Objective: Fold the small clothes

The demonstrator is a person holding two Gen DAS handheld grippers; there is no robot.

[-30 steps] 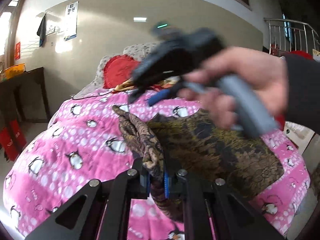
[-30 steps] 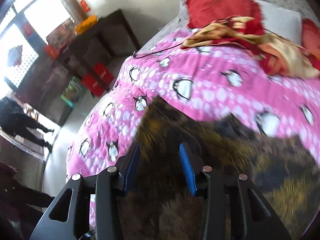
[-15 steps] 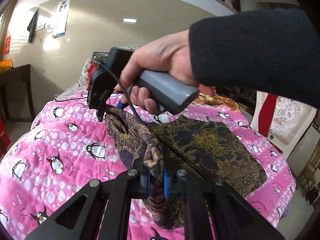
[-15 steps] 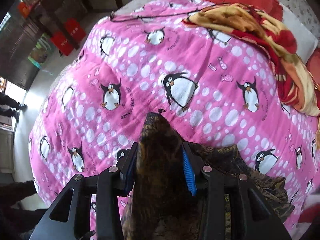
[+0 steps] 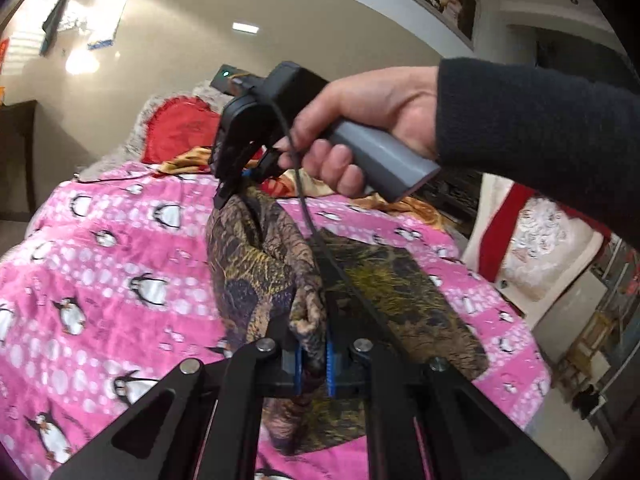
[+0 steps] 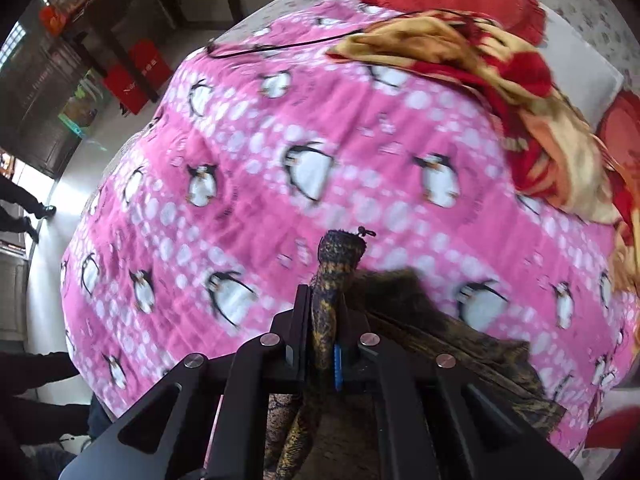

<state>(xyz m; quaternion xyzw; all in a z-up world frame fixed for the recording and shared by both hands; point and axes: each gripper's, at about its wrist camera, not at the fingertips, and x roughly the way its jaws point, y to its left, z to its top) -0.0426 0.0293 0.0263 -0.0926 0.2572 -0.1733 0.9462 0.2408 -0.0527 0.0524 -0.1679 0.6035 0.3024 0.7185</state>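
Observation:
A dark brown and gold patterned garment [image 5: 384, 288] lies on the pink penguin blanket [image 5: 100, 264]. My left gripper [image 5: 314, 360] is shut on its near corner. My right gripper [image 5: 236, 184], held in a hand, is shut on the far corner and lifts it, so the left edge hangs between the two grippers. In the right wrist view the right gripper [image 6: 324, 344] pinches a corner of the garment [image 6: 334, 264], which sticks up past the blue pads. The rest of the garment [image 6: 460, 352] lies flat on the blanket [image 6: 280, 200].
A red and yellow cloth [image 6: 500, 80] and a red heart-shaped cushion [image 5: 176, 128] lie at the head of the bed. A black cable [image 6: 280, 46] runs over the blanket. A dark table [image 6: 132, 12] stands left of the bed, and a person's legs [image 6: 24, 212] are on the floor.
The right gripper has closed on the garment's far corner and raised it. The left gripper has kept its grip on the near corner and lifted slightly.

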